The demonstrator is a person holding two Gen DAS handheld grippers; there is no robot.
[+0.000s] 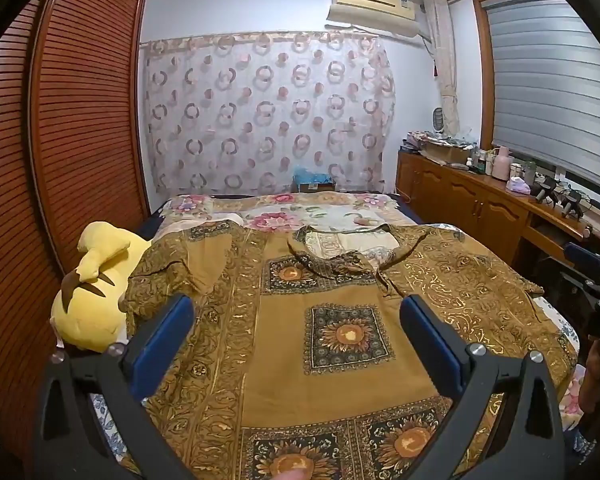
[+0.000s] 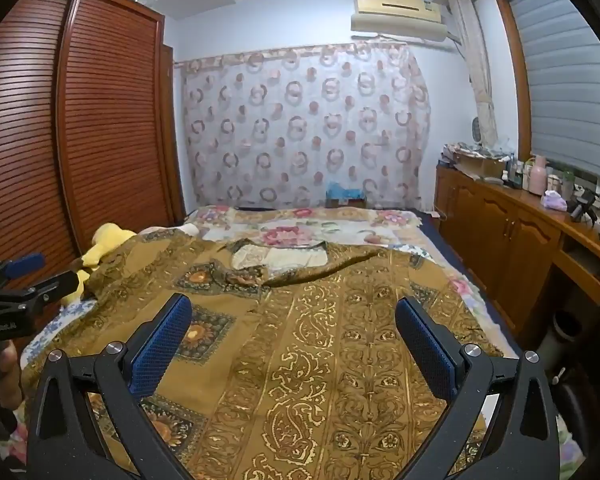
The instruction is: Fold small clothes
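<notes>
While the mustard patterned shirt [image 1: 340,360] lies spread flat and unfolded across the bed [image 1: 312,216], collar [image 1: 332,256] toward the far curtain, no fold has begun; this reads as the approach step. Left of the shirt, touching its sleeve [image 1: 172,272], sits a yellow plush toy [image 1: 92,312]. Over the shirt's near hem hover both tools: left gripper [image 1: 296,320] above the sunflower panel, right gripper [image 2: 294,320] above the scroll-patterned side. Fingers on both splayed wide, empty. Next move likely calls for lowering to pinch a sleeve or side edge without snagging the bedsheet beneath.
</notes>
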